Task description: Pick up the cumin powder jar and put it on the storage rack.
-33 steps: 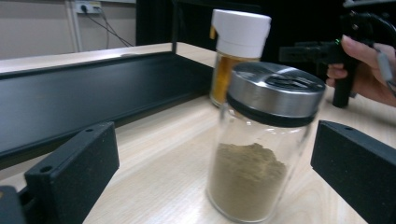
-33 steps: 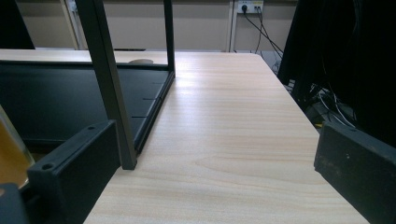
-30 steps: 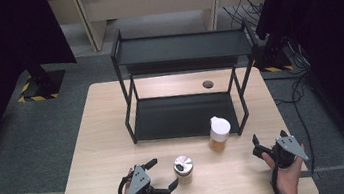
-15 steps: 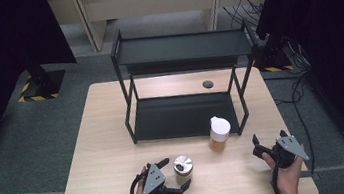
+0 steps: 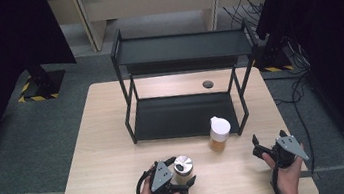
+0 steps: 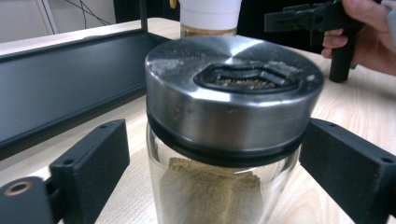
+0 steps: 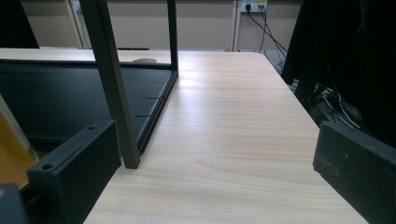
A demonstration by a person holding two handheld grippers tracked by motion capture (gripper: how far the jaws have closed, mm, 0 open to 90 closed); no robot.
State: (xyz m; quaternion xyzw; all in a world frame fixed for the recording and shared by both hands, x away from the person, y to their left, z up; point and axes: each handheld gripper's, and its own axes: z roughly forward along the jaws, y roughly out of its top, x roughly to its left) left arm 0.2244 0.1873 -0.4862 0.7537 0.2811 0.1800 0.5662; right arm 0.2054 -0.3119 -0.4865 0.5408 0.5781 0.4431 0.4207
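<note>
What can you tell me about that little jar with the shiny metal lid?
The jar is clear glass, upright on the wooden table, partly filled with tan powder. Its brushed-steel lid has a black shaker opening on top and a dark ring beneath. The left claw has just been closing around it; whether the pads touch yet is unclear.

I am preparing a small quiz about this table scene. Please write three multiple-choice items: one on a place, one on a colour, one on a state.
1. Where does the steel-lidded jar stand?
A. between the left gripper fingers
B. on the black shelf rack
C. on the floor

2. What colour is the other jar's cap?
A. red
B. white
C. green

3. How is the right gripper?
A. shut on a jar
B. open, nothing between its fingers
C. holding a cable

Key: 1 A, fingers flank the glass; 2 B, white from above; 3 B, bare table between the fingers.
</note>
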